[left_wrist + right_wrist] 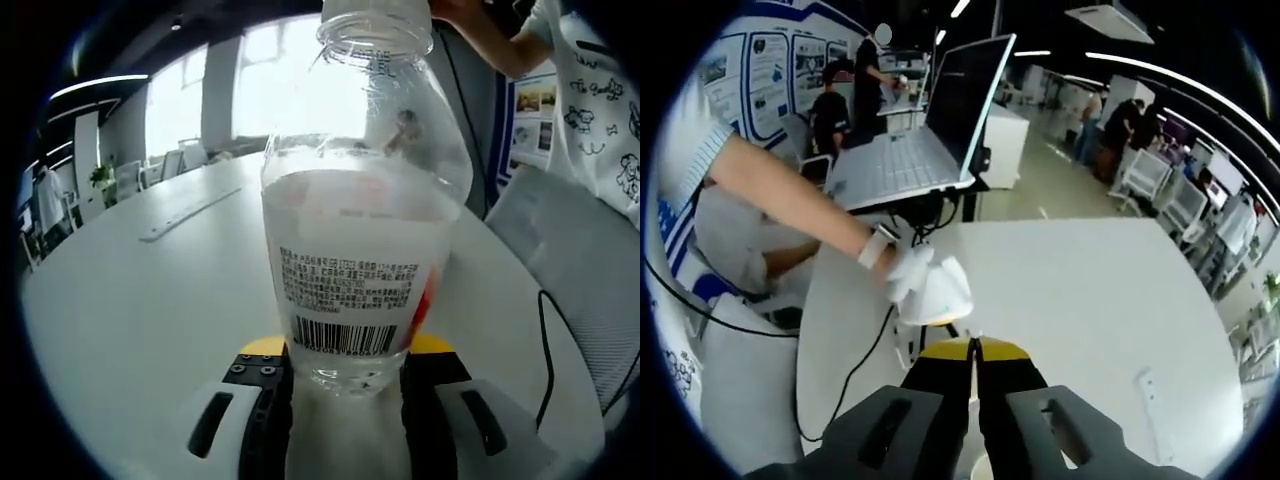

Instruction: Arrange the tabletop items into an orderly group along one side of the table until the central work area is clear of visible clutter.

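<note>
A clear, uncapped plastic bottle (pixel 360 230) with a white barcode label stands upright between the jaws of my left gripper (pixel 348 388), which is shut on its lower body just above the white table (pixel 150 310). In the right gripper view my right gripper (pixel 975 385) has its yellow-tipped jaws pressed together, with nothing seen between them, over the table (pixel 1080 290). Just beyond its tips a person's white-gloved hand (pixel 902 268) rests on a white rounded object (pixel 938 292) on the table.
A flat pale strip (pixel 190 215) lies on the far left of the table and also appears as a strip (pixel 1152 398) at the right. A black cable (pixel 545 345) trails off the edge by a person in a printed white shirt (pixel 600 110). An open laptop (pixel 925 135) stands behind the table.
</note>
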